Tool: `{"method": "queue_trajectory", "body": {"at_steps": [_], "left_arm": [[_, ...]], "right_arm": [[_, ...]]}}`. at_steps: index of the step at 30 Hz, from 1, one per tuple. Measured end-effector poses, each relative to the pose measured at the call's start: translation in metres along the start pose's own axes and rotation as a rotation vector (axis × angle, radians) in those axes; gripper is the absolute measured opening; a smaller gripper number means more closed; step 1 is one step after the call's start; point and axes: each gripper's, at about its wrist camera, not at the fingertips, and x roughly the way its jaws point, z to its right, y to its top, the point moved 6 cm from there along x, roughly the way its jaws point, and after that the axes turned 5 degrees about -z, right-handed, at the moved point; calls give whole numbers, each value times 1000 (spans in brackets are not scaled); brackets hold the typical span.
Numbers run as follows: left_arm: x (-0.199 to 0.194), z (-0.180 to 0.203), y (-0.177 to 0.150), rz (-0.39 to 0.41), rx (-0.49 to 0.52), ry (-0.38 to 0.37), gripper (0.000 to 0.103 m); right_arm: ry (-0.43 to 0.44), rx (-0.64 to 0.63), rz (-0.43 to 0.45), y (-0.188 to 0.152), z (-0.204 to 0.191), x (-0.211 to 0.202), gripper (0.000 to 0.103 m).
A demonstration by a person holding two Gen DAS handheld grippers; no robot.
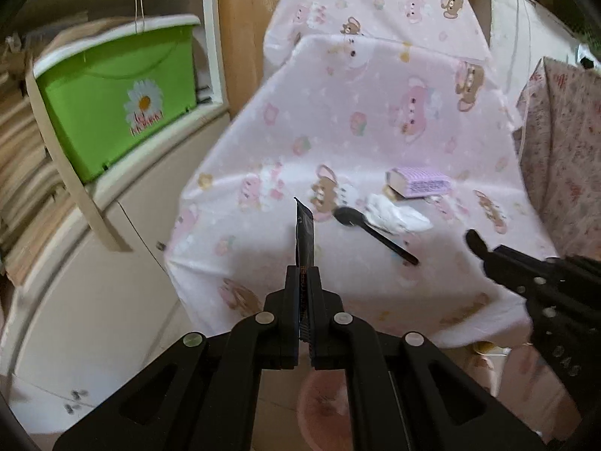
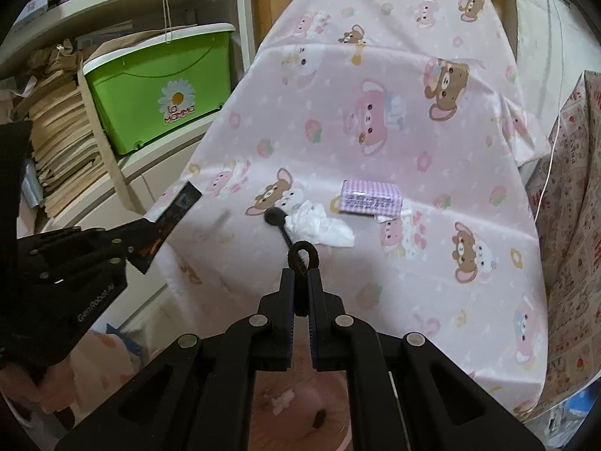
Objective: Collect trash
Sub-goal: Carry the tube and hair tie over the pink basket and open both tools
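Tissue (image 2: 319,223) over spoon (image 2: 276,221), beside box (image 2: 370,197)

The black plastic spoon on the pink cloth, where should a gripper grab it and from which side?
Grip the black spoon mid-handle, coming from above with the fingers across the handle. The handle is thin, straight and bare toward the near edge, while the bowl end lies against the crumpled white tissue. Both grippers are full now, so one must empty first.

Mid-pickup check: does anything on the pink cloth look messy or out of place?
Yes. A crumpled white tissue lies on the pink cloth, partly over a black spoon. Beside them a lilac checked packet sits slightly askew. Nothing looks spilled.
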Motion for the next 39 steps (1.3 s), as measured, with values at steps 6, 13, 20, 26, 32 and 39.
{"method": "queue_trajectory", "body": {"at_steps": [6,13,20,26,32,39], "left_arm": [[-10,14,-18,-40,39,-54,3],[3,23,-33,-135,33,-104,3],[26,30,-55,-289,-12,-184,3],[58,39,-84,-422,-19,-190,3],[96,50,-118,-534,24,-124,3],[127,56,-147,-623,66,-70,3]], "right_arm": [[43,-22,-37,-15,-8,-11,7],[45,-34,-96,-37,-11,-10,7],[125,-10,-179,-62,-12,-2,7],[152,76,-309,-95,-3,31,7],[70,108,-417,-128,8,74,7],[-13,105,-544,-165,18,124,7]]}}
